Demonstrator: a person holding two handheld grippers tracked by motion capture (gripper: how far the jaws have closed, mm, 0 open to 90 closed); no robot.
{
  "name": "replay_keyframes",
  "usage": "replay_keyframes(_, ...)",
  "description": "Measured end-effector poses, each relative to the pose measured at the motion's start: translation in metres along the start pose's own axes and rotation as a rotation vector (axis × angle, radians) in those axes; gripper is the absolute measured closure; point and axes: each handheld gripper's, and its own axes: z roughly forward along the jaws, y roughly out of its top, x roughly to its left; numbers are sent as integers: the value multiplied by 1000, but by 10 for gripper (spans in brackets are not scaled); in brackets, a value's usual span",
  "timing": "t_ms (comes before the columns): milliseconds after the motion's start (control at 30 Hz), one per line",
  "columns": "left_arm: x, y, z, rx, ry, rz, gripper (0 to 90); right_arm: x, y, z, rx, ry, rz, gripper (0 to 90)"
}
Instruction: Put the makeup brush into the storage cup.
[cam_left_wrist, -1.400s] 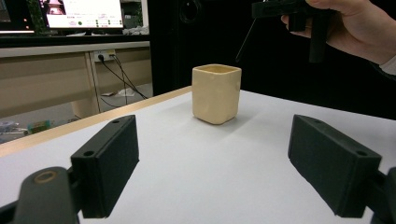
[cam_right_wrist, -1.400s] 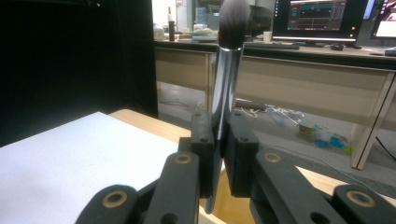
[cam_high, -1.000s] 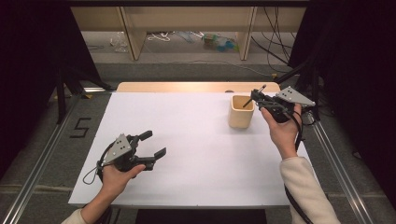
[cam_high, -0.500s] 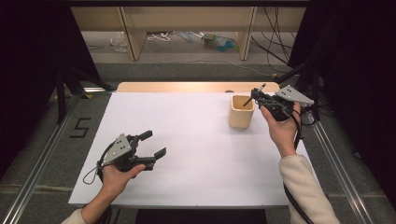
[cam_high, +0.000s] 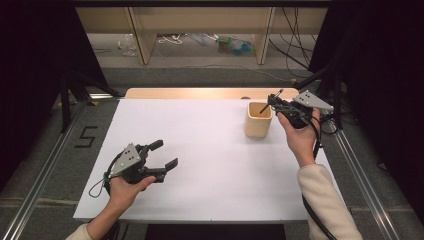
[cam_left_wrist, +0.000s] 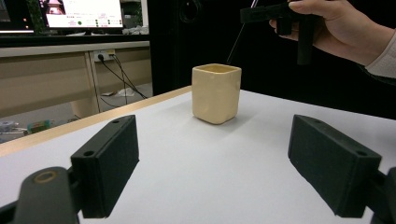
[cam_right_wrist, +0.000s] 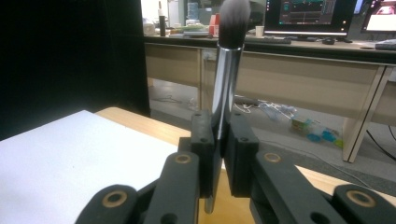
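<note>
High view: left tongs (cam_high: 162, 155) are resting open and empty on the white bench (cam_high: 210, 150); right tongs (cam_high: 274, 103) are gripping a silver-handled, dark-bristled makeup brush (cam_right_wrist: 223, 79), poising it above the cream square ceramic cup (cam_high: 258, 120), apparently not yet dropped in.

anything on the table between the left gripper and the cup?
Nothing: in the high view, only bare white table lies between the open left gripper and the cup. The left gripper view shows the same clear stretch before the cup.
</note>
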Motion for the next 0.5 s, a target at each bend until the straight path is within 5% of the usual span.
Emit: replay_keyframes(500, 0, -1, 1, 1, -2, -4, 161, -2, -2, 6, 11, -8, 3, 839)
